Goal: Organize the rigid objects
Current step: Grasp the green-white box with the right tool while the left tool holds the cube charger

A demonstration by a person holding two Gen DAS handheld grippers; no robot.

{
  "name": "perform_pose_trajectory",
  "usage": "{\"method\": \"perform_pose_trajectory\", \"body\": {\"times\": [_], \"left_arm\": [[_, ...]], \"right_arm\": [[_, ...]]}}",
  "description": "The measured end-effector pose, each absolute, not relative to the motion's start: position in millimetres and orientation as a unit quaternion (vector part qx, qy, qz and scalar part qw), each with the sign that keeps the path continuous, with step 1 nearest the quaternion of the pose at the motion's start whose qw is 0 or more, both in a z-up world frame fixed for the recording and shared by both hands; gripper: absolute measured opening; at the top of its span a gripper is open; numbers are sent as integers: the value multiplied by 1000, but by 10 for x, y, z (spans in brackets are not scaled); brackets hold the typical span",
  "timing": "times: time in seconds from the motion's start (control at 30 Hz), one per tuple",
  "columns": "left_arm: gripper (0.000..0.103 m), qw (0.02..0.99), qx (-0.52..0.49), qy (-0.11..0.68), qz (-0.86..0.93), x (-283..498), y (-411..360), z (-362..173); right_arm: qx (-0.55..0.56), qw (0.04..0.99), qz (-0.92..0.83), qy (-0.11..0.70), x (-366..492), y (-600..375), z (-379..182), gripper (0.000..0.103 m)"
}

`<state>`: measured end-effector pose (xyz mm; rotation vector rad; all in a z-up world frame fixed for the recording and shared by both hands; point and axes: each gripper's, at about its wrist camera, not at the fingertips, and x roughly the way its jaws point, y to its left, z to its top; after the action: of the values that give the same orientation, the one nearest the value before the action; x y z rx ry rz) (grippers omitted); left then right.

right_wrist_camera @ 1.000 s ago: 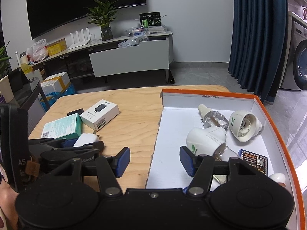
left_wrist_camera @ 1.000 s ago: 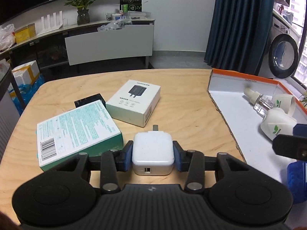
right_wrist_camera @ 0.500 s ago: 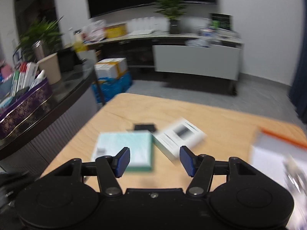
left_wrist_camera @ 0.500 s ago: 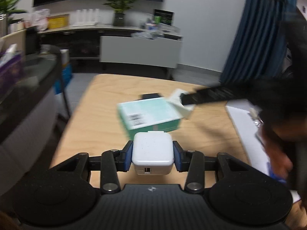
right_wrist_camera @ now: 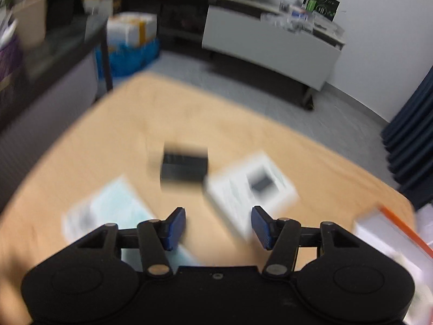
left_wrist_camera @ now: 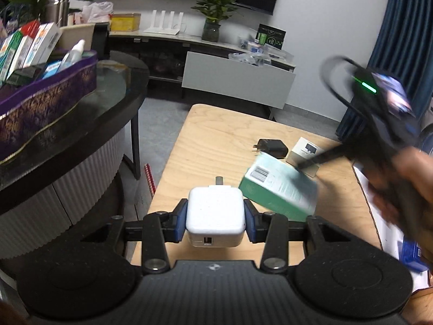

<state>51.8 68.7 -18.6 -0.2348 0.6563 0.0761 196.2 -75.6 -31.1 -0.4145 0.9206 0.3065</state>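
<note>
Wooden table (left_wrist_camera: 216, 140), grey floor, left fingers (left_wrist_camera: 180, 222) clamping white charger (left_wrist_camera: 215, 214), right fingers (right_wrist_camera: 176, 227) closing, empty.

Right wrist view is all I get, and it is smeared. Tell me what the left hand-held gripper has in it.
Observer: The left hand-held gripper is shut on a white charger, with the plug end pointing away from the camera.
Operator: Now describe the black thing on the table.
Observer: It is a black charger lying flat on the table. Its prongs point toward the table's left edge, and it sits next to the white box.
Operator: Check the green box too.
Observer: The green box has a barcode label at its far corner, the one nearest the black charger.
</note>
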Motion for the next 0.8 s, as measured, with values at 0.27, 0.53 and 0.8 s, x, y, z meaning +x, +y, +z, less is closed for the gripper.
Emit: {"method": "perform_pose_trajectory", "body": {"times": [0.27,0.53,0.8], "left_arm": [[42,939,-121,317,50,423,705,-183],[42,940,-115,312,75,363,774,-140],[42,937,-117,316,89,331,841,-89]], "right_arm": [[5,883,208,421,1345,-1295,-26,83],[45,869,133,474,1481,-641,-149,87],[-14,874,99,475,1404,-567,-461,84]]}}
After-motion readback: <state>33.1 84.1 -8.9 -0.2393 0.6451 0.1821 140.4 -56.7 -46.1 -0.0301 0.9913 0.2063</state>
